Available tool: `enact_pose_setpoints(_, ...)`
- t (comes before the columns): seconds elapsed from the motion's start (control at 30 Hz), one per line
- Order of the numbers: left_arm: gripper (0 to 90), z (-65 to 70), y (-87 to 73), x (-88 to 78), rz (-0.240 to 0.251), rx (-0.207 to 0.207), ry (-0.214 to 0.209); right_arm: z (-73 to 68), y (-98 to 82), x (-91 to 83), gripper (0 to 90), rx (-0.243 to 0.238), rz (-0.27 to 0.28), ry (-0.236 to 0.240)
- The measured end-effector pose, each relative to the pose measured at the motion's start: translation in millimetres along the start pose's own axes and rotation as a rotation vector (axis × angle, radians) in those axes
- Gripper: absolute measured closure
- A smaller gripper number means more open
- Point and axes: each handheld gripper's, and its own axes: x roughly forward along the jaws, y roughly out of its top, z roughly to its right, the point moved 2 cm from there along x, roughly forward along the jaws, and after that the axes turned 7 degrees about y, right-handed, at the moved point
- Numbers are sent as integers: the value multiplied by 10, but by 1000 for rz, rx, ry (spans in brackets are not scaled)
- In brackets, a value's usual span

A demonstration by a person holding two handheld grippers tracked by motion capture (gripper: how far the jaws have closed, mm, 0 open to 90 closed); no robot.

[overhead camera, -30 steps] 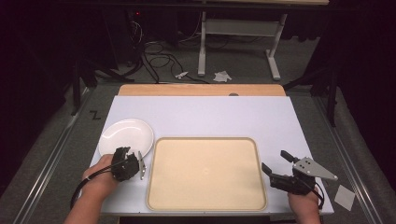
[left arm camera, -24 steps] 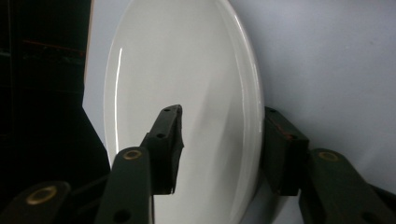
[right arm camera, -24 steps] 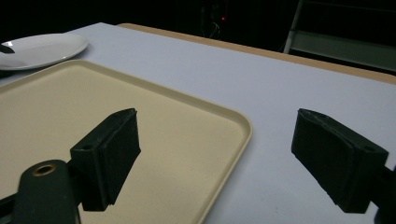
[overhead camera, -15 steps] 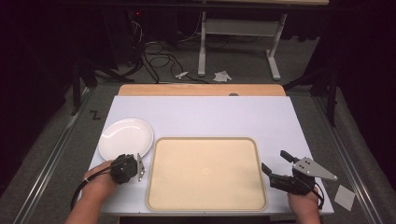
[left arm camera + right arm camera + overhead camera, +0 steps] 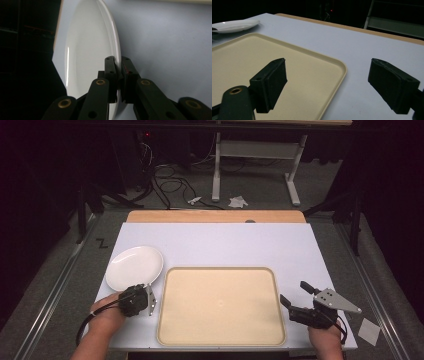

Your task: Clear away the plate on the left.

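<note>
A white plate lies on the table left of the tray. My left gripper is at the plate's near edge, turned on its side. In the left gripper view its jaws have just been closing, and my left gripper now pinches the rim of the plate between its pads. My right gripper hovers open at the tray's near right corner. Between the spread jaws of my right gripper is only the tray's corner and bare table. The plate appears far left.
A large beige tray lies empty at the table's front centre; its rim passes under the right jaws. The white table top stretches back to a wooden strip. Cables and a desk frame stand on the floor beyond.
The left gripper's jaws have closed onto the plate's near rim. Both hands have stayed where they were, and the right gripper is still open.
</note>
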Motion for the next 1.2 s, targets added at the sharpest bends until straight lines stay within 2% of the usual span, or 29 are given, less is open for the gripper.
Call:
enact_pose_setpoints(0.07,871,-24,24,-3,13,-16,12,0,0,1,163,0,0,0)
enact_pose_setpoints(0.23,872,-48,36,-7,19,-17,21,0,6,-4,163,-4,3,-1)
enact_pose_setpoints(0.33,872,-69,56,-10,27,-39,32,1,8,-10,163,-1,7,-1)
enact_pose_setpoints(0.43,871,-86,59,-14,28,-42,37,8,8,-6,163,-7,7,1)
enact_pose_setpoints(0.53,871,-101,73,-24,39,-70,44,-4,14,-9,163,-9,5,-3)
enact_pose_setpoints(0.63,871,-116,86,-38,48,-75,52,-4,14,-9,163,-9,5,-3)
enact_pose_setpoints(0.9,871,-138,123,-85,58,-89,49,0,13,-4,163,-15,3,-4)
enact_pose_setpoints(1.0,871,-133,143,-93,75,-114,54,-5,13,-10,162,-9,3,-6)
enact_pose_setpoints(1.03,871,-144,146,-103,69,-104,54,-8,12,-11,163,-3,3,-7)
enact_pose_setpoints(1.07,871,-139,154,-104,78,-120,52,-6,12,-11,163,-5,2,-7)
enact_pose_setpoints(1.17,871,-147,161,-114,78,-112,54,-2,15,-5,163,-17,3,-6)
enact_pose_setpoints(1.2,871,-143,179,-128,88,-123,52,-4,15,-2,163,-16,2,-6)
